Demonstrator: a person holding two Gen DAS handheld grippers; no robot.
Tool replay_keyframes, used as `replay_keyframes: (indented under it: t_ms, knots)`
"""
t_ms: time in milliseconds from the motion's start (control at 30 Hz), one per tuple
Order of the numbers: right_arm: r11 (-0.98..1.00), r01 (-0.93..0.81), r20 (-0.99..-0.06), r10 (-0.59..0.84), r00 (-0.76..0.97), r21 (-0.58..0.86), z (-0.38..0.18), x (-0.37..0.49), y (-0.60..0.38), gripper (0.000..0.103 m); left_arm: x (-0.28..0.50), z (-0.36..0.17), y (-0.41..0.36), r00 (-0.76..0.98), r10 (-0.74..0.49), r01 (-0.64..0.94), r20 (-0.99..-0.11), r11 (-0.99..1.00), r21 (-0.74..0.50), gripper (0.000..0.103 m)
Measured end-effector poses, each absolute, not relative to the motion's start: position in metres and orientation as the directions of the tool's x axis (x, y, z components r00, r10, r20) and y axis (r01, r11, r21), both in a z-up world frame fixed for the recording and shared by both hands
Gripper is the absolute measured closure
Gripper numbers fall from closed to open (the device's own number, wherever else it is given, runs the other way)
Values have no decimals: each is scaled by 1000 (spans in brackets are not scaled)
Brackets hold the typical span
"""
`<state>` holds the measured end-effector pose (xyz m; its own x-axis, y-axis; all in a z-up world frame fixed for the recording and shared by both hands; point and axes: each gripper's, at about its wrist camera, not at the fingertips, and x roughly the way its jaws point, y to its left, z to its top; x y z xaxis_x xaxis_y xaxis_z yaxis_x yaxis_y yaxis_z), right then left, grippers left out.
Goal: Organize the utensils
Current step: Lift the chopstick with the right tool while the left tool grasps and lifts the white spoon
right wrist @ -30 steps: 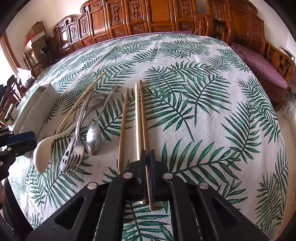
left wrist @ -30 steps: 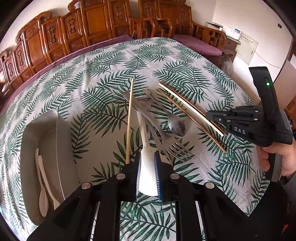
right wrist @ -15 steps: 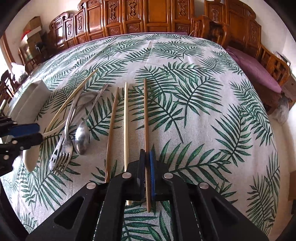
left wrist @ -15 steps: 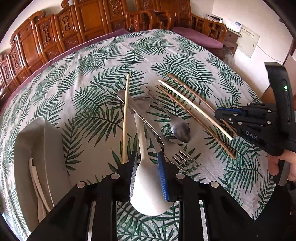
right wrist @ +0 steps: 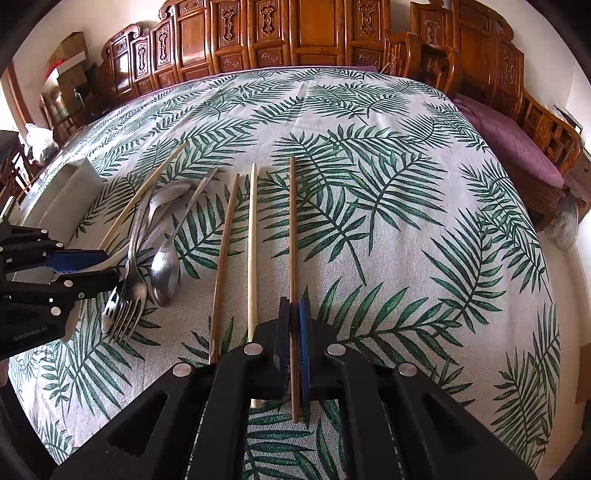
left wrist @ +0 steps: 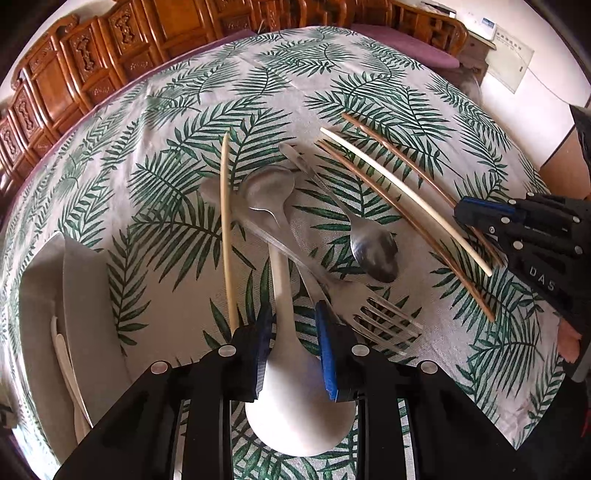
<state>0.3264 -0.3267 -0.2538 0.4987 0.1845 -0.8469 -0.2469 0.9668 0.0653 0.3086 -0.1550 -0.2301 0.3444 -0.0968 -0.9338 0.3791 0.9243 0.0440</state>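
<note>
My left gripper [left wrist: 291, 325] is shut on a white plastic spoon [left wrist: 295, 413], bowl toward the camera, its handle under a metal fork [left wrist: 373, 314]. My right gripper [right wrist: 294, 317] is shut on a dark brown chopstick [right wrist: 293, 229]. It also shows in the left wrist view [left wrist: 402, 158]. A pale chopstick [right wrist: 252, 243] and another brown chopstick [right wrist: 224, 258] lie just left of it. A metal spoon [right wrist: 165, 269], the fork [right wrist: 127, 295] and a second pale chopstick [right wrist: 144, 195] lie further left.
A white organizer tray [left wrist: 40, 295] with white utensils [left wrist: 66, 369] in it stands at the table's left edge. It shows in the right wrist view too [right wrist: 70, 188]. Carved wooden chairs [right wrist: 295, 33] ring the table. The leaf-print cloth [right wrist: 406, 221] is bare on the right.
My left gripper has slid further along the white spoon, so the bowl now sits nearer the camera. My right gripper has drawn the dark chopstick to the right, away from the other two.
</note>
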Motion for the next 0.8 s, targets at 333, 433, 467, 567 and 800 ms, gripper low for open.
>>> replay_keyframes:
  t_ms: [333, 433, 467, 567, 800]
  knots:
    - [967, -247, -847, 181, 500, 61, -254, 326, -326, 97, 303, -220, -148, 357, -47, 365, -933, 927, 93, 95]
    - [967, -248, -848, 182, 499, 61, -254, 326, -326, 97, 299, -210, -141, 366, -43, 360, -929, 928, 99, 95]
    - [967, -248, -848, 182, 498, 62, -254, 326, -326, 97, 298, -207, -139, 370, -42, 360, -928, 927, 102, 95]
    - [967, -247, -848, 183, 498, 63, -254, 326, -326, 97, 294, -196, -133, 387, -39, 363, -921, 925, 113, 95]
    - [968, -248, -850, 164, 500, 41, -254, 325, -323, 97, 295, -164, -117, 442, -4, 340, -897, 926, 163, 95]
